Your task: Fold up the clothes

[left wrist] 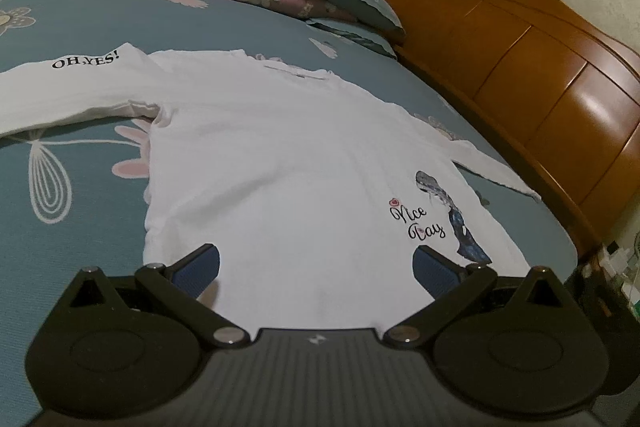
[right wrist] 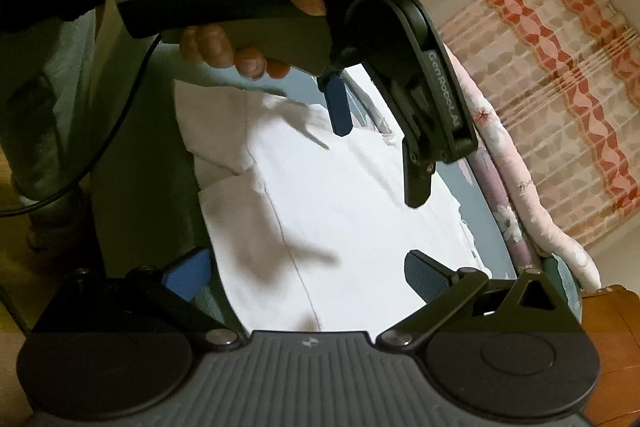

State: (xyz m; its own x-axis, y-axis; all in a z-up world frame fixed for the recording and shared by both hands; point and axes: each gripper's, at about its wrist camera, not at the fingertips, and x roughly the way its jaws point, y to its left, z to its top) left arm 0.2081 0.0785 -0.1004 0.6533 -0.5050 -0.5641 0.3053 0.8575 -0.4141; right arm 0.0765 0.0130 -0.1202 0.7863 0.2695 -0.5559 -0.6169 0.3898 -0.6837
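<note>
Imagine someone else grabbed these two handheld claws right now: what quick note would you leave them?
Left gripper: open, holding nothing, low over the hem of the white shirt.
Right gripper: open, holding nothing, above the same shirt.
Shirt: spread flat on the blue floral bedsheet, both sleeves out to the sides.
Done: shirt laid out; no fold visible yet.
Left: fold the sleeves in, then fold the body.

White long-sleeved top (left wrist: pixel 280 163) lies flat on the bed, front up, sleeves spread out. "Nice Day" girl print near the hem, "OH, YES!" on one sleeve.
</note>
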